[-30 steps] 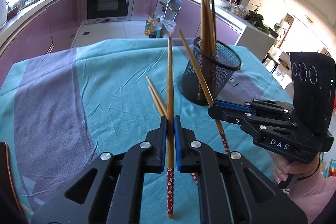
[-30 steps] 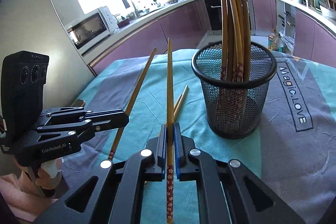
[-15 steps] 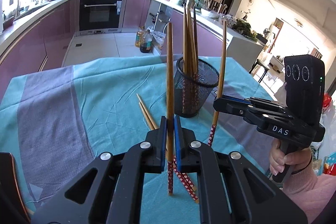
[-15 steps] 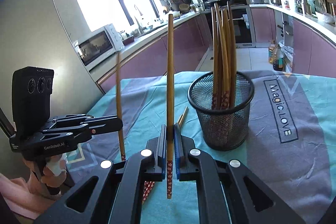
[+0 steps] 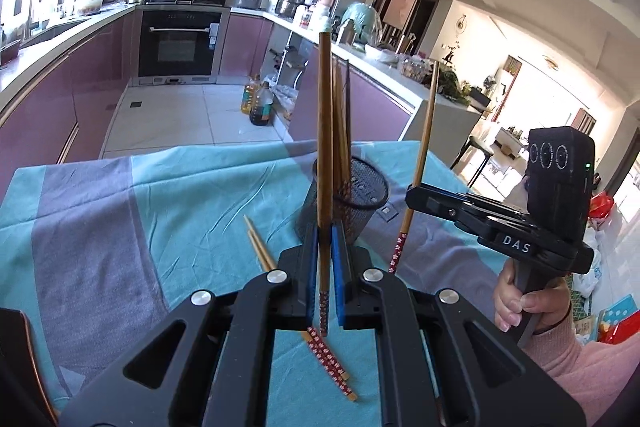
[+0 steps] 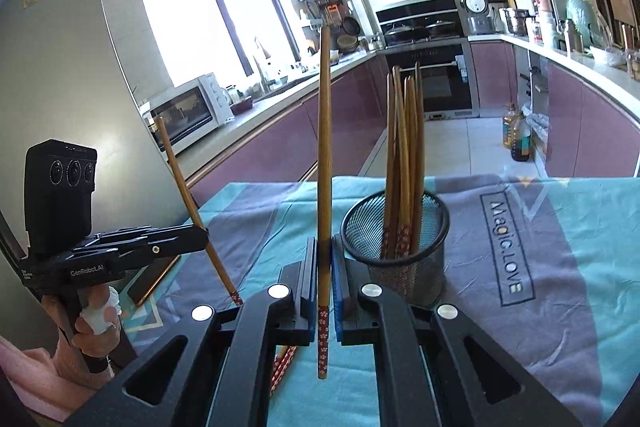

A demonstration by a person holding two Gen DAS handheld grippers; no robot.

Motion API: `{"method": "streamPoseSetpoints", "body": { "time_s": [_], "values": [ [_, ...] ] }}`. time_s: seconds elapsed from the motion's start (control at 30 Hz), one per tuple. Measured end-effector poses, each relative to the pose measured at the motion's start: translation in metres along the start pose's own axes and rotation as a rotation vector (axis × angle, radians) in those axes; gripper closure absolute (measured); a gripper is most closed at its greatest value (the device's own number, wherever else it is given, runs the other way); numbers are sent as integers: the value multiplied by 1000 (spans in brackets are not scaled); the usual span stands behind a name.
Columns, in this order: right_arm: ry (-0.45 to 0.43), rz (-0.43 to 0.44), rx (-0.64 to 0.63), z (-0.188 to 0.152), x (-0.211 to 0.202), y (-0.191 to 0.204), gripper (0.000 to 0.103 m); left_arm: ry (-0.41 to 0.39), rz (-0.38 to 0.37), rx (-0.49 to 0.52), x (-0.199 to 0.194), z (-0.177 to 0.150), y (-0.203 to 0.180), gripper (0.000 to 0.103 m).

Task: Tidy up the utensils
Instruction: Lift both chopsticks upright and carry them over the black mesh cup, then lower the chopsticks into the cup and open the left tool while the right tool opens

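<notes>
Brown chopsticks point(image 6: 404, 155) with red floral ends; black mesh holder point(image 6: 400, 259); teal-grey tablecloth point(image 6: 560, 267).

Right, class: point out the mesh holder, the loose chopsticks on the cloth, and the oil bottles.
mesh holder point(image 6: 404, 269), right wrist view, front wall.
loose chopsticks point(image 5: 260, 249), left wrist view, bare wooden shafts.
oil bottles point(image 5: 261, 107), left wrist view, dark bottle's body.

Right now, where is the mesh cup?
In the right wrist view the mesh cup stands on the tablecloth, right of the right gripper's upright chopstick.
</notes>
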State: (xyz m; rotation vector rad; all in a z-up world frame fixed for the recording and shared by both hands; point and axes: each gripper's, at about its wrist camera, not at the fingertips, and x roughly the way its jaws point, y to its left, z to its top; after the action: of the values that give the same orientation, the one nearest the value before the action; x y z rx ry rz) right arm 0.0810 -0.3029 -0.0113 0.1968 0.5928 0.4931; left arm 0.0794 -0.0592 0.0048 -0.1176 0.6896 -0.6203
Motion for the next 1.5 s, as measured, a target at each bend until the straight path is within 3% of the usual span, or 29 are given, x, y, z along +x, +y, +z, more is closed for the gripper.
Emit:
{"method": "streamPoseSetpoints", "body": {
  "time_s": [1.1, 1.5],
  "values": [
    [-134, -74, -62, 59, -8, -6, 97, -183, -23, 95, 6, 72, -31, 95],
    [-121, -107, -53, 66, 16, -14, 97, -140, 21, 110, 29, 73, -41, 95]
  ]
}}
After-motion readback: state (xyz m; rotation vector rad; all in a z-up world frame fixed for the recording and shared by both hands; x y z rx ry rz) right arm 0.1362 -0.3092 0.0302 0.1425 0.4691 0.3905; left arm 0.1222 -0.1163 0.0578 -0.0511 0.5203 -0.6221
